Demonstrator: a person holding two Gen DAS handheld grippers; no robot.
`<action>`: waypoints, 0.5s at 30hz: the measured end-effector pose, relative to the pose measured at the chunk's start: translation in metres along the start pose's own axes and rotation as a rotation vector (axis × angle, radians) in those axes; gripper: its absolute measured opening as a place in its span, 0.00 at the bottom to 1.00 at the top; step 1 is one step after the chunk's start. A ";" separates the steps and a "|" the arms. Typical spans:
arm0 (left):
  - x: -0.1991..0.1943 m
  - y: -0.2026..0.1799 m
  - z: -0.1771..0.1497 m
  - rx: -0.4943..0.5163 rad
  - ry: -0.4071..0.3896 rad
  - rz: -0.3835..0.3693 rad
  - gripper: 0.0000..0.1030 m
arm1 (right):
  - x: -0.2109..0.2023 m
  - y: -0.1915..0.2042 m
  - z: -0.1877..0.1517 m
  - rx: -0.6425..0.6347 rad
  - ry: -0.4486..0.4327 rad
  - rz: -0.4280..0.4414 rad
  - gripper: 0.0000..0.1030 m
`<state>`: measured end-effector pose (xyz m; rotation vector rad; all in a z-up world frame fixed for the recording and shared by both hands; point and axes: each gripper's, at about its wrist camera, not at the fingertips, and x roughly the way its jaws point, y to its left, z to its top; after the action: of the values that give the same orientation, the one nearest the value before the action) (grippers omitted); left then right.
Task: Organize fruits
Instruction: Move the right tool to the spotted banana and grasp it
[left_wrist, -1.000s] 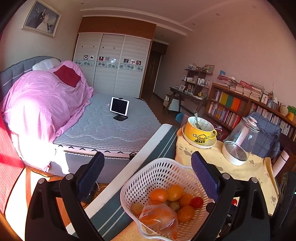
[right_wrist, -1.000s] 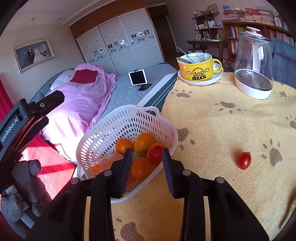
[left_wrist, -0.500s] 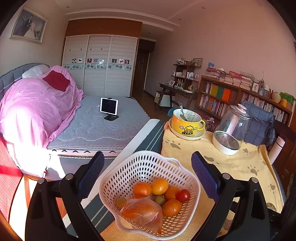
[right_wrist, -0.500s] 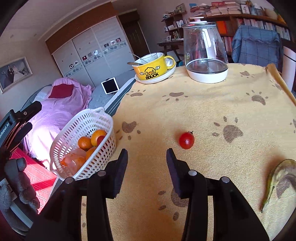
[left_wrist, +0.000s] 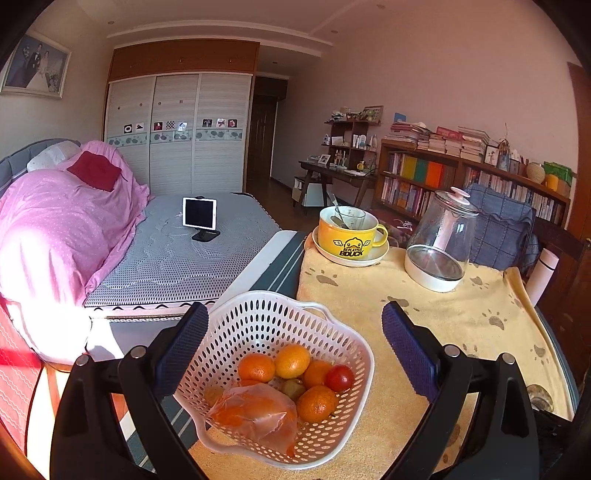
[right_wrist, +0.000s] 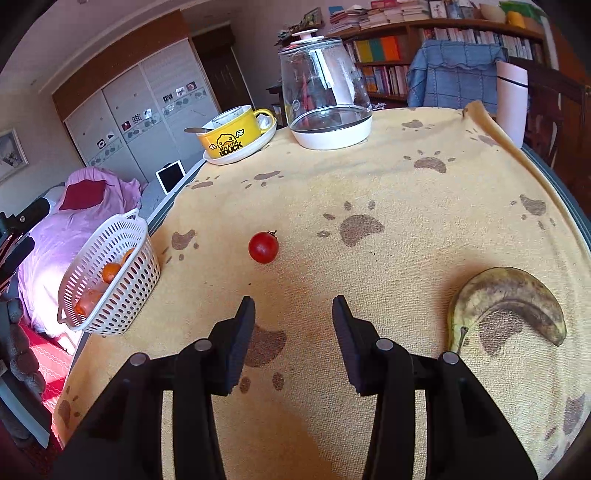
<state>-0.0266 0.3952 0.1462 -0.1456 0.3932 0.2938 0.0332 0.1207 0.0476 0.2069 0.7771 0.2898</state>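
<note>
Right tool (right_wrist: 293, 308) swings off the basket (right_wrist: 110, 266) toward the bench (right_wrist: 406, 192), jaws apart and empty, lined up near the loose tomato (right_wrist: 263, 247); left tool (left_wrist: 291, 350) gapes wide over the basket, probably steadying, banana (right_wrist: 508, 299) waiting

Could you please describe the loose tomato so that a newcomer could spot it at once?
Find the yellow paw-print cloth covering the table. The tomato lies alone on it, between the white basket and the banana. It is small, round and red; the banana is long and brown-spotted.

One basket (left_wrist: 332, 332), two tomatoes (right_wrist: 263, 247), one banana (right_wrist: 508, 295), perhaps five oranges (left_wrist: 256, 367)
</note>
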 end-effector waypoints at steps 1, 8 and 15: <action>0.000 -0.002 0.000 0.005 0.002 -0.002 0.93 | -0.002 -0.005 0.000 0.013 -0.002 -0.008 0.43; 0.000 -0.011 -0.003 0.030 0.003 -0.013 0.94 | -0.021 -0.051 -0.003 0.120 -0.025 -0.098 0.55; -0.001 -0.015 -0.004 0.040 0.005 -0.018 0.94 | -0.033 -0.112 -0.011 0.310 0.000 -0.116 0.56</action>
<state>-0.0236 0.3797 0.1445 -0.1102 0.4021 0.2674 0.0232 0.0055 0.0294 0.4522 0.8290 0.0576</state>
